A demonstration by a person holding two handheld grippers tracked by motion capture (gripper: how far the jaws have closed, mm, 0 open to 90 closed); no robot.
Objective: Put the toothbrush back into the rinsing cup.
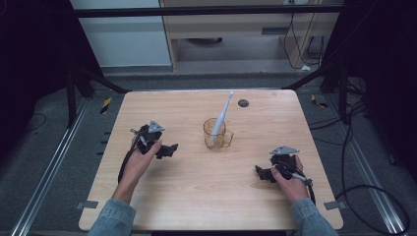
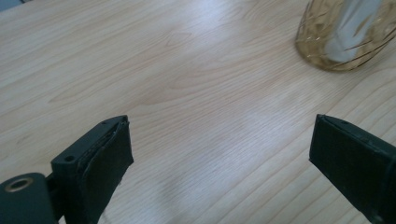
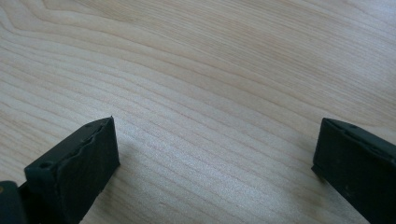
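Although neither gripper has hold of anything, the work evidently concerns the amber glass mug (image 1: 216, 133) standing upright near the middle of the table (image 1: 275, 206), with a white electric toothbrush (image 1: 221, 118) propped inside it. The toothbrush's thick handle sits down in the mug and its slim neck leans out over the rim, running up and away toward the far edge of the table and tilted slightly to the person's right. The mug's handle faces the right side.

The left gripper (image 1: 170, 149) rests low on the table to the left of the mug, jaws set wide apart with nothing between them. Its jaws point roughly toward the mug, and in the left gripper view the mug's base (image 2: 346, 35) appears ahead and off to the upper right, clear of the jaws.

The right gripper (image 1: 261, 173) lies nearer the person's edge, to the right of the mug and further off, jaws likewise wide and empty over bare wood (image 3: 196, 93).

Judgement: the left gripper is the nearer and better aligned. Any grasp of the toothbrush must be taken on the leaning shaft above the rim, across its long axis; a careless approach risks tipping the mug.
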